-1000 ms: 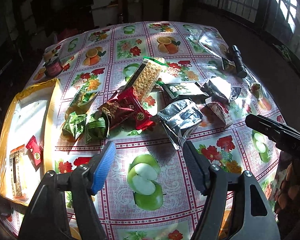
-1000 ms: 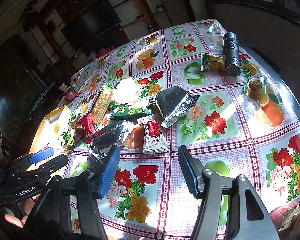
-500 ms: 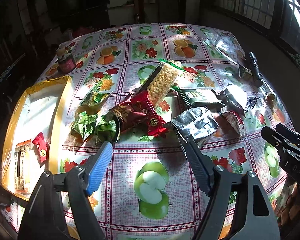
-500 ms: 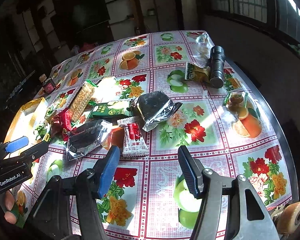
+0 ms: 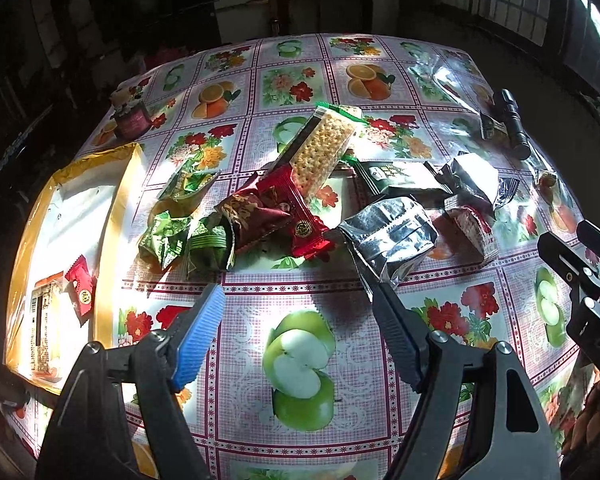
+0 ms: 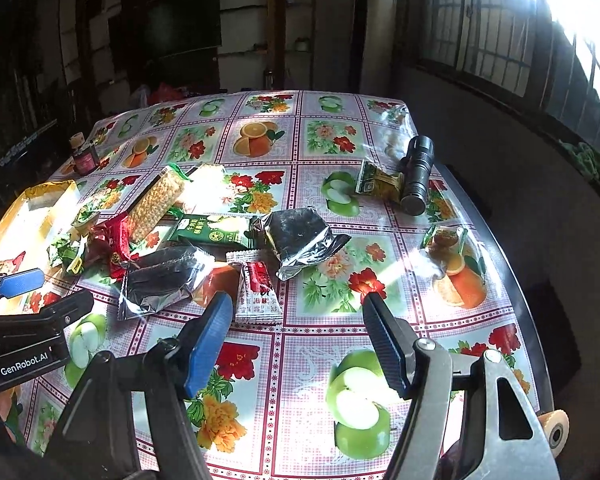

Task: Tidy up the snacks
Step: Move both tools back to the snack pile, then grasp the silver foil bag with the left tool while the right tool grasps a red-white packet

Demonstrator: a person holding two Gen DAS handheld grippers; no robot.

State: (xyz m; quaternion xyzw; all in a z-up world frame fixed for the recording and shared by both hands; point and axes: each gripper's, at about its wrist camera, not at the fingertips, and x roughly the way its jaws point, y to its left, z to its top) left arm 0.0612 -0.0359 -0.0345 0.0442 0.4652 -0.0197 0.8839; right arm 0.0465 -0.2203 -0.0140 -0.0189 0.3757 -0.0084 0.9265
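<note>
I hold both grippers tilted down over the near part of the table point(image 5: 380, 48), above the fruit-print cloth. My left gripper point(image 5: 296, 320) hovers over a printed green apple with its fingers spread and nothing between them; they have just been opening. My right gripper point(image 6: 296, 320) does the same further toward the right edge, jaws apart and empty, having just widened too (its black tip shows at the right of the left view).

The snacks lie in a loose heap across the middle of the table, just beyond my fingertips: a cracker pack point(image 5: 324, 148) propped on the red packets point(image 5: 276, 208), green packets point(image 5: 188, 240) toward the left edge, and a foil pack point(image 5: 392, 236) near my left gripper's right finger. A second foil pack point(image 6: 300, 240) lies beyond my right gripper. The box point(image 5: 112, 208) sits at the left edge with a red packet inside. A flashlight point(image 6: 418, 172) lies by the far right edge, and a jar point(image 5: 132, 120) stands at the far left corner.
</note>
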